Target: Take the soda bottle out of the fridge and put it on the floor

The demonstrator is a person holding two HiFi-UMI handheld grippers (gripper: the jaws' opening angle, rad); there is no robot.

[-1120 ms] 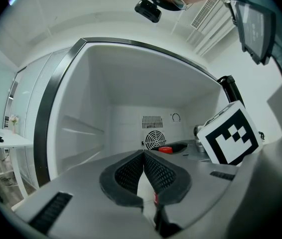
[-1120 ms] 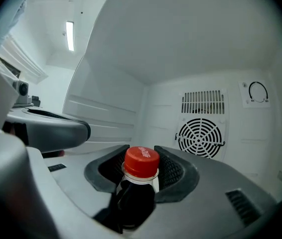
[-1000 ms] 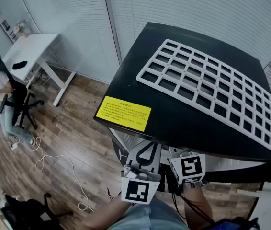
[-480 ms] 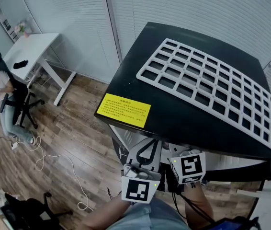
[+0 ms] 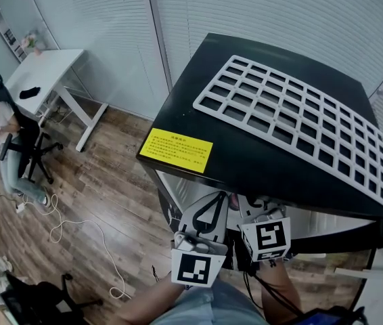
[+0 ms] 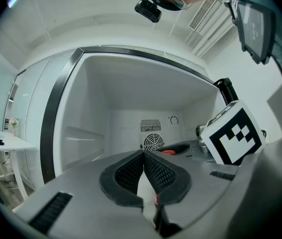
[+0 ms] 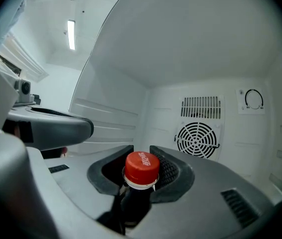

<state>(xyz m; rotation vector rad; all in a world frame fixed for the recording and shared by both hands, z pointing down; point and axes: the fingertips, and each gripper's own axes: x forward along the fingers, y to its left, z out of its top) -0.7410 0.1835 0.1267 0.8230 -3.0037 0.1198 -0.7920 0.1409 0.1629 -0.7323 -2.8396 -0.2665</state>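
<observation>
Finding: the soda bottle [image 7: 141, 169] stands upright inside the fridge [image 7: 215, 59] and is not yet lifted. The right gripper [image 7: 141, 152] is held near level, judged so as to take the neck under the red cap. Its jaws have just been closing and now stand narrowed, pads against the neck. The left gripper [image 6: 143, 154] sits alongside, jaws together and empty.

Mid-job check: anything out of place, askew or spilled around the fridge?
Only the white grid rack: it lies loose on top of the black fridge, looking slanted against its edges, not inside as a shelf. The soda bottle stands upright in the fridge, red cap on; no spill shows.
</observation>
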